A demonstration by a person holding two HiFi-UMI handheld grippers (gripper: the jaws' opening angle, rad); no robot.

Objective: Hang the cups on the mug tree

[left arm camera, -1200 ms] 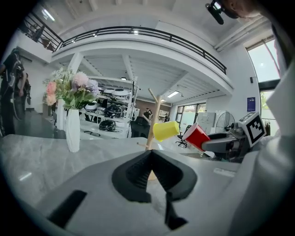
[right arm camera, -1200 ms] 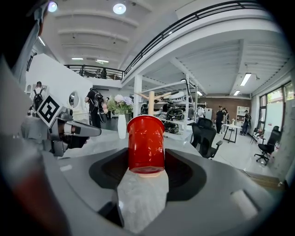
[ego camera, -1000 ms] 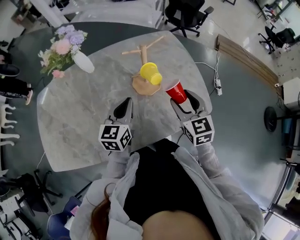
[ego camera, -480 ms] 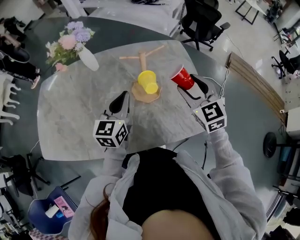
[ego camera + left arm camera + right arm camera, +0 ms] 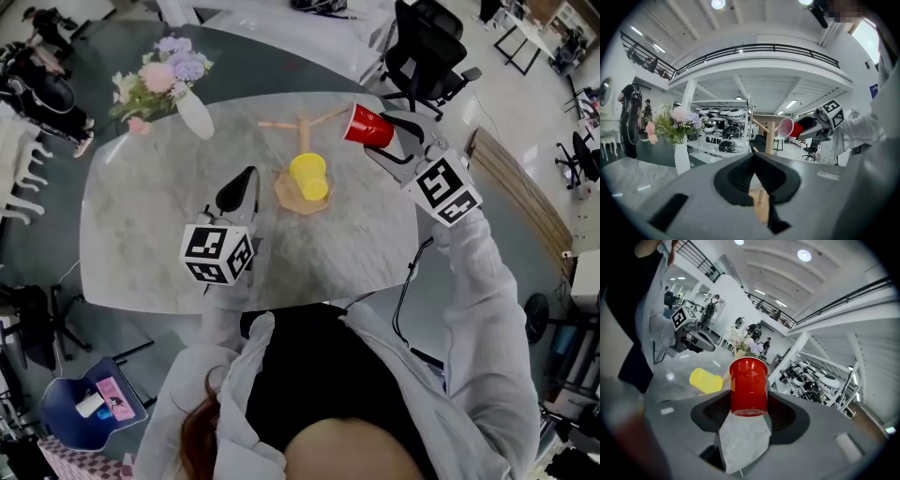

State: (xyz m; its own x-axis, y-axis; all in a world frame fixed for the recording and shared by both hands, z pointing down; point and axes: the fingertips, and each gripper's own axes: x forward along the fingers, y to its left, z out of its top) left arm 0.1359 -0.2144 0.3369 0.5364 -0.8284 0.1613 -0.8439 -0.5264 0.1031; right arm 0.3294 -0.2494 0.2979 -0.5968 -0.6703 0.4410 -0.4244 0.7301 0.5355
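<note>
Head view: right gripper [image 5: 382, 139] holds the red plastic cup [image 5: 366, 127] on its side, mouth toward a peg of the wooden mug tree [image 5: 303, 139], likely to slip over it; yellow plastic cup [image 5: 308, 175] sits tilted low on the tree, above the marble worktop [image 5: 150, 234]. Left gripper view: left gripper [image 5: 753, 157] jaws together, nothing between; red cup's inside looks empty. Right gripper view: jaws clamped on the red cup's closed end

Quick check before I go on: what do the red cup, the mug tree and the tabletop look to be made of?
Red cup: likely thin plastic, glossy, with sheen streaks.
Mug tree: bare pale wood, matte, dowel-like pegs.
Tabletop: grey, veined, marble-look; real stone or laminate unclear.
</note>
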